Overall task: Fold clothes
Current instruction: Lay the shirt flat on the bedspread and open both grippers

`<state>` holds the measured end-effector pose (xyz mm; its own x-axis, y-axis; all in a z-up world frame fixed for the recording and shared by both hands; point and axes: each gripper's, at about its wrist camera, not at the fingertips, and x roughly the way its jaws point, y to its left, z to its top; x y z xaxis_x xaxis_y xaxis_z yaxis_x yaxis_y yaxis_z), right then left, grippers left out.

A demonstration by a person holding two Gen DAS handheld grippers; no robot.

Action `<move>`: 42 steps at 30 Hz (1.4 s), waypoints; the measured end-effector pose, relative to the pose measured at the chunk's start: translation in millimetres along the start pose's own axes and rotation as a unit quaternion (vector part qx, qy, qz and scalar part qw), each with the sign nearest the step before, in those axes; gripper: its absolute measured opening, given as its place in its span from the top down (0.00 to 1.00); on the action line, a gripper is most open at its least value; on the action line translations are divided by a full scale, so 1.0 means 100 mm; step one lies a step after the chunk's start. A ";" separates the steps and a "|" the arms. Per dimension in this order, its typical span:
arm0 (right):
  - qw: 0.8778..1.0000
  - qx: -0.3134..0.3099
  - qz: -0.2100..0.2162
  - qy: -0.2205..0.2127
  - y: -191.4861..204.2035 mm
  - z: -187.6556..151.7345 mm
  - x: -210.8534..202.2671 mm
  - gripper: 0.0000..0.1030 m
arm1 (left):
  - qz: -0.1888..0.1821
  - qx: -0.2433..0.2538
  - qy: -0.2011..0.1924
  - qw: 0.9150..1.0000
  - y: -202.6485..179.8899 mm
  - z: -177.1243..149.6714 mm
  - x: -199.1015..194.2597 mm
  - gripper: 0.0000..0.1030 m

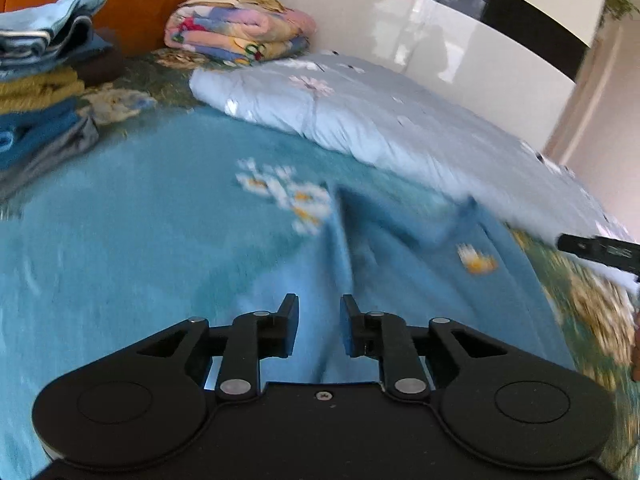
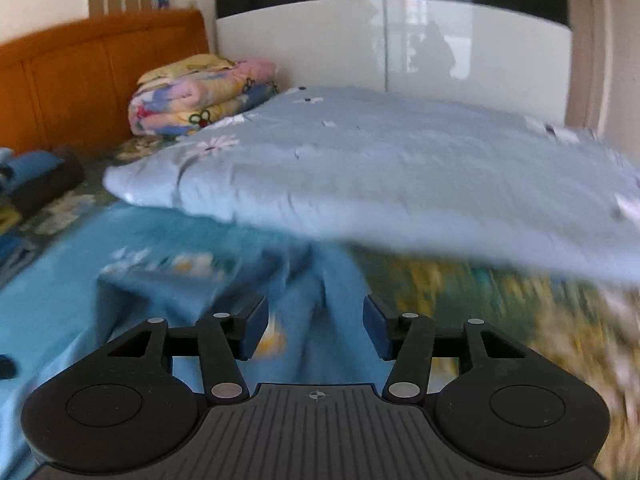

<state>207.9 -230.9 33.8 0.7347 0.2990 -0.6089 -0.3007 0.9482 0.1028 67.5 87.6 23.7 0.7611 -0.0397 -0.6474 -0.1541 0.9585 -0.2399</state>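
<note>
A blue soft-fabric garment with white-and-yellow daisy prints (image 1: pixel 168 216) lies spread across the near part of a bed covered by a green floral sheet (image 1: pixel 592 312). In the left wrist view the cloth fills most of the frame. It lies smooth and flat on the left, with a cluster of daisies near the middle. To the right of that cluster, a raised fold runs from the near edge toward the far side of the bed, and a single daisy sits further right. The garment's long axis appears to run left to right across the bed, though its outline is blurred and its ends are not clear.

At far left stands a stack of folded clothes in pale blue, mustard and dark blue (image 1: pixel 40 80). Behind the garment lie a rolled pastel floral blanket (image 1: pixel 236 28) and a pale blue flower-print quilt (image 1: pixel 400 120).

The left tool (image 1: pixel 319 326) hovers over the fold with its jaws a narrow gap apart. Nothing is gripped.

In the right wrist view the same garment (image 2: pixel 60 280) occupies the lower left, rumpled into ridges near its right edge, where the green sheet begins. The right tool (image 2: pixel 316 330) hangs above those ridges with jaws moderately apart, holding nothing; cloth shows in the gap below them.
</note>
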 end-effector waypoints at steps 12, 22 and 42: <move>0.992 -0.045 -0.072 0.089 -0.08 -1.25 -0.76 0.36 | -0.010 0.040 0.002 0.999 -0.49 -0.91 -0.36 0.73; 0.991 0.052 -0.040 0.115 -0.10 -1.39 -0.71 0.79 | -0.014 0.075 -0.035 0.996 -0.61 -1.17 -0.54 0.60; 0.936 -0.012 -0.351 -0.006 -1.39 -0.17 -0.26 0.96 | -0.012 0.089 -0.053 0.995 -0.63 -1.31 -0.48 0.55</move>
<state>220.0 -372.5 22.0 0.7626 -0.3966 -0.5110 0.2464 0.9086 -0.3373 -41.7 -7.9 -24.8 0.8269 -0.0432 -0.5606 -0.0275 0.9928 -0.1169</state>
